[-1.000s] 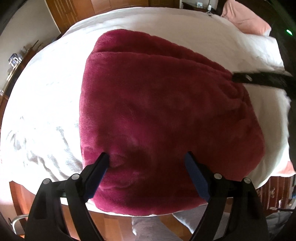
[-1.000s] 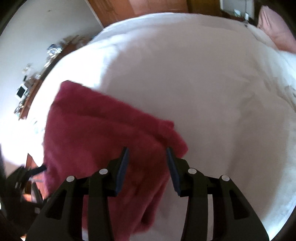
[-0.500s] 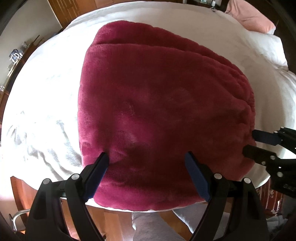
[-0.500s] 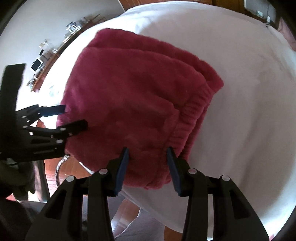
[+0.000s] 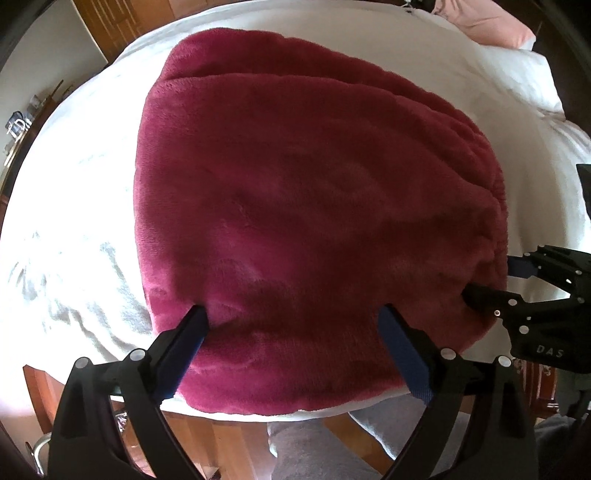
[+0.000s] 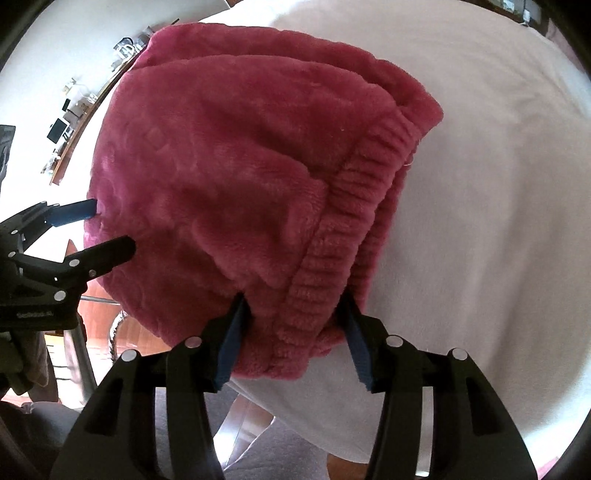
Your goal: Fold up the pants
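The dark red fleece pants (image 5: 303, 206) lie folded in layers on the white bed; they also show in the right wrist view (image 6: 236, 177), with the ribbed waistband (image 6: 354, 206) at their right edge. My left gripper (image 5: 293, 314) is open, its fingers resting over the near edge of the pants. My right gripper (image 6: 293, 299) is open around the near end of the waistband, not clamped. Each gripper shows in the other's view, the right one (image 5: 491, 280) at the pants' right corner, the left one (image 6: 107, 229) at their left edge.
The white bed cover (image 5: 74, 206) spreads around the pants (image 6: 498, 184). A pink pillow (image 5: 491, 26) and a white pillow (image 5: 524, 77) lie at the far right. A shelf with small items (image 6: 74, 118) stands along the left wall. Wooden floor (image 5: 229, 443) lies below the bed edge.
My right gripper has come from the far side of the pants to their near right corner and opened wider around the waistband. My left gripper has stayed at the near edge.
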### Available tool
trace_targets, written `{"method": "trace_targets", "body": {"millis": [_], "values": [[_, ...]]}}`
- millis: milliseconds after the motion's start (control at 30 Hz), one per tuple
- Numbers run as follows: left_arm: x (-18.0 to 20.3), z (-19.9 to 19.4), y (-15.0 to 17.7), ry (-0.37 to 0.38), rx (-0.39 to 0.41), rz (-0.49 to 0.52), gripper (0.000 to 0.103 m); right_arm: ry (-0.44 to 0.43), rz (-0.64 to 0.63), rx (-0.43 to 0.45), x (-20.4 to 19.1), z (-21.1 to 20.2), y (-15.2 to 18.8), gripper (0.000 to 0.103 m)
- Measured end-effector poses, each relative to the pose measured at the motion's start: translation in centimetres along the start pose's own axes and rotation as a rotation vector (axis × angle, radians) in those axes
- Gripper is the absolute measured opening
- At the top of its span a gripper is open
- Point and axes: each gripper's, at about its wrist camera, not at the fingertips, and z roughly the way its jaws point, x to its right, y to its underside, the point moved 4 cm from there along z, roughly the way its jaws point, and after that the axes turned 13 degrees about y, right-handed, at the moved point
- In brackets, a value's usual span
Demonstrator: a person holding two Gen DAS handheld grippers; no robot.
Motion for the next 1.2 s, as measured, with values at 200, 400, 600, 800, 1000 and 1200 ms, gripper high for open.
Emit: {"method": "trace_targets", "body": {"millis": [200, 400, 600, 800, 1000, 1200], "values": [[-0.1, -2.5, -0.5, 0.011, 0.052, -0.009, 0.093, -0.044, 0.052, 0.012, 0.3, -1.6, 0.2, 0.054], [-1.6, -5.4, -1.4, -0.01, 0.118, -0.043, 0.093, -0.093, 0.17, 0.06, 2.2, -3.7, -1.1, 0.063], [-4.9, -6.2, -2.7, -0.026, 0.128, -0.095, 0.093, -0.088, 0.262, 0.098, 3.4, -4.9, -2.5, 0.085], [-7.3, -5.2, -4.0, 0.023, 0.095, -0.139, 0.093, -0.079, 0.304, 0.089, 4.2, -4.0, -3.6, 0.089], [-8.6, -4.2, -5.7, 0.074, 0.07, -0.169, 0.093, -0.098, 0.388, 0.044, 4.6, -1.7, -4.7, 0.09], [-9.7, -3.4, -6.9, 0.102, 0.05, -0.156, 0.093, -0.136, 0.485, -0.002, 5.7, 0.3, -4.8, 0.09]]}}
